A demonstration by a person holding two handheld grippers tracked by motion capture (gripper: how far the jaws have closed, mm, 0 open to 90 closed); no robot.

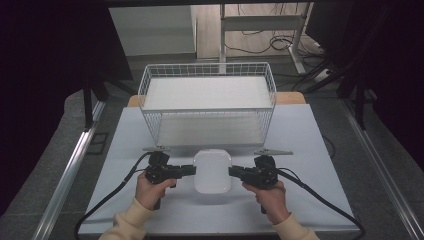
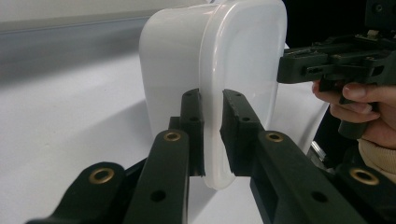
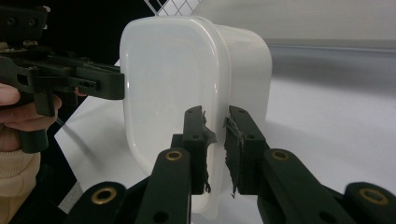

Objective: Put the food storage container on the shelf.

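So the left gripper (image 1: 192, 170) is clamped on the white container's (image 1: 212, 170) lid rim, container sitting on the table (image 1: 300, 145) in front of the wire basket (image 1: 207, 107), and the right gripper (image 1: 232, 171) pinches the opposite rim. Thin rim grips, so uneven lifting could tip it or pop the lid.

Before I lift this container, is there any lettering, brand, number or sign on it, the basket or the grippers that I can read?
None can be read.
White plastic container: plain lid and walls in all views, no label or embossed mark.
White wire basket: bare wire and blank white shelves.
Left hand-held gripper and right hand-held gripper: black jaws with brass rivets, no markings.
Table: blank.
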